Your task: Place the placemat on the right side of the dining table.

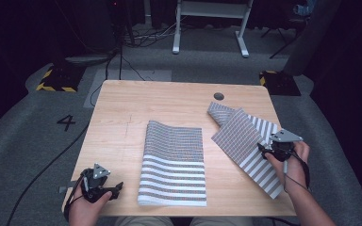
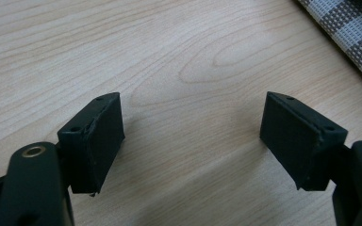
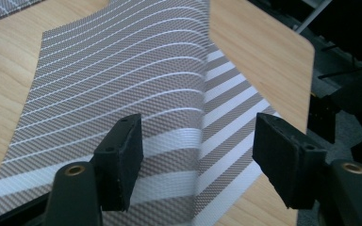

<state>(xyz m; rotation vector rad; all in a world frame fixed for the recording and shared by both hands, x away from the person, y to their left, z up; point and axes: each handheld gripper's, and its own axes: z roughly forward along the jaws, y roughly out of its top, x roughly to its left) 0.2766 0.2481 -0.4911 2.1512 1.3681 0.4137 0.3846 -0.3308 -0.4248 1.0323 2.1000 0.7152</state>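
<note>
Two grey-and-white striped woven mats lie on the wooden table [image 1: 122, 108]. One mat [image 1: 173, 162] lies folded at the table's middle. The other mat [image 1: 245, 141] lies slanted at the right, with its top layer folded over the bottom one. My right gripper [image 1: 264, 150] stands open at that mat's right edge. In the right gripper view the folded mat [image 3: 122, 80] runs beneath the right gripper [image 3: 198, 160], and its pads do not press on it. My left gripper [image 1: 117, 189] rests open near the front left corner. In its own view the left gripper [image 2: 193, 136] frames bare wood, with a mat corner [image 2: 353, 33] beyond.
A round cable hole [image 1: 218, 96] sits near the table's far right. Beyond the far edge there is grey floor with cables and a white desk frame [image 1: 207, 28]. Yellow-and-black marked bases [image 1: 56, 80] stand at both far corners.
</note>
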